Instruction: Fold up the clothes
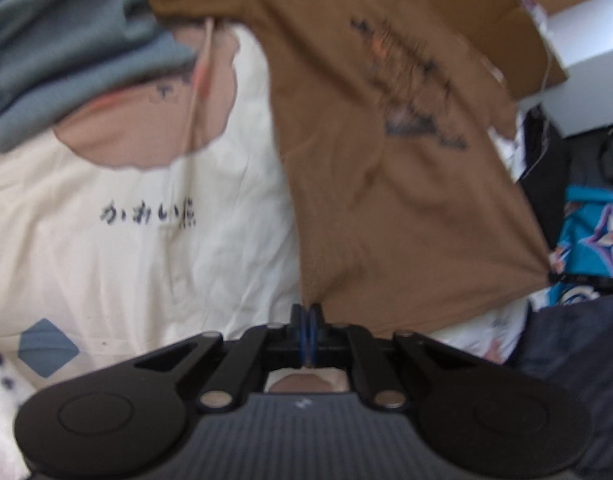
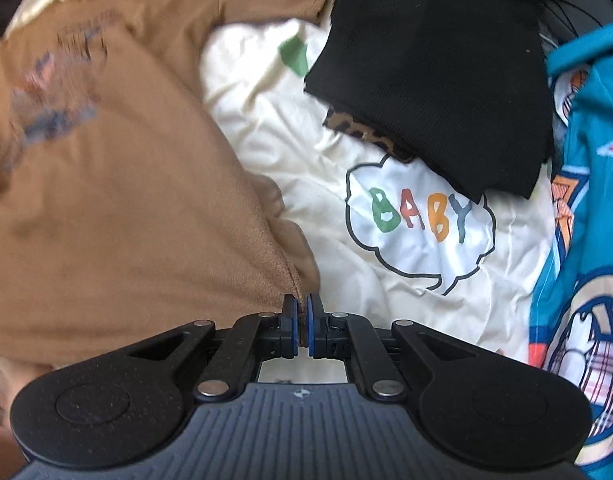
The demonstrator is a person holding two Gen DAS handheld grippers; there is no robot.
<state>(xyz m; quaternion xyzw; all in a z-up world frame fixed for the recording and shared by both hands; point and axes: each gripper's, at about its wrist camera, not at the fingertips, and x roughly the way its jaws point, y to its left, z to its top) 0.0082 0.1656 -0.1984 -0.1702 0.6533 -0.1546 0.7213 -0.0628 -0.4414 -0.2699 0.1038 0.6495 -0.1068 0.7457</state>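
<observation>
Brown T-shirt [image 1: 386, 160]: tan-brown knit, dark blurred chest print with an orange patch, pale label at the neck. It hangs stretched between both grippers above a cream printed bedsheet [image 1: 146, 240], the hem pinched at two corners.

Left gripper [image 1: 308, 316]: jaws closed tight on a hem corner, at 6 o'clock in its own view. Right gripper [image 2: 302, 312]: jaws narrow, clamped on the other bunched hem corner; in the left view it shows at 3 o'clock.

Surroundings: grey-green garment [image 1: 66, 40] at 10 o'clock in the left view; folded black garment [image 2: 434, 72] at 1 o'clock in the right view, lying over a leopard-print piece [image 2: 362, 132]; teal patterned fabric [image 2: 586, 240] at 3 o'clock. Sheet prints: "BABY" bubble [image 2: 422, 224], blue diamond [image 1: 48, 346].

Containers: a white box [image 1: 586, 60], at 2 o'clock in the left view; contents cannot be told.
</observation>
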